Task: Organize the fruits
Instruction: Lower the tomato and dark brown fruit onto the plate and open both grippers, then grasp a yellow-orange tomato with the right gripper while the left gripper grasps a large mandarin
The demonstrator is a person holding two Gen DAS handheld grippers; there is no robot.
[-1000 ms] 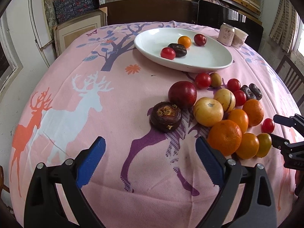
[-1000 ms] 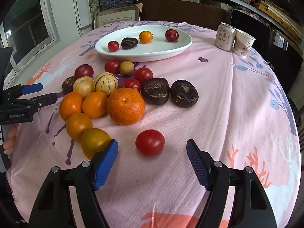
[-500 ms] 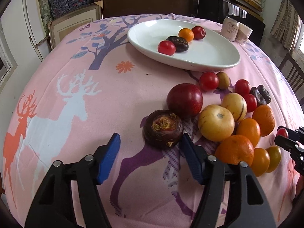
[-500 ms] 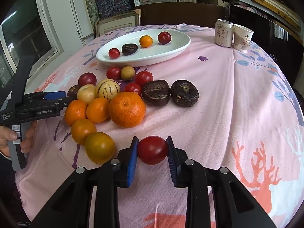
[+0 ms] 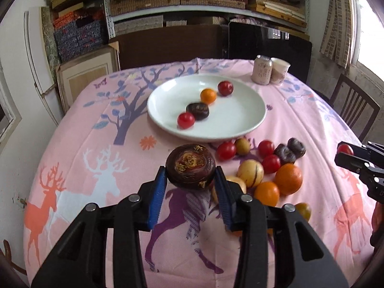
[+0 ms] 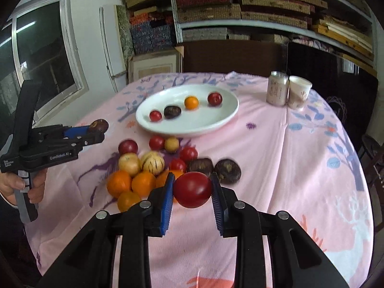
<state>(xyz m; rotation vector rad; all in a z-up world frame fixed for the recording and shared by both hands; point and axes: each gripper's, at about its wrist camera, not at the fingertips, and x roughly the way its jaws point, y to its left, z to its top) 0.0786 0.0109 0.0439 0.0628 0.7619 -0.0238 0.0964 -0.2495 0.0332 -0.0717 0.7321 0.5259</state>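
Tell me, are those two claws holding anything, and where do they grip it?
The left gripper, jaws closing, clamps a dark brown fruit by its sides; the right gripper pinches a red tomato across its middle.

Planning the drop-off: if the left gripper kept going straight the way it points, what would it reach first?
Likely the white plate, at its near rim. The left gripper, closing on the dark brown fruit, aims over bare tablecloth toward it. Depth is uncertain.
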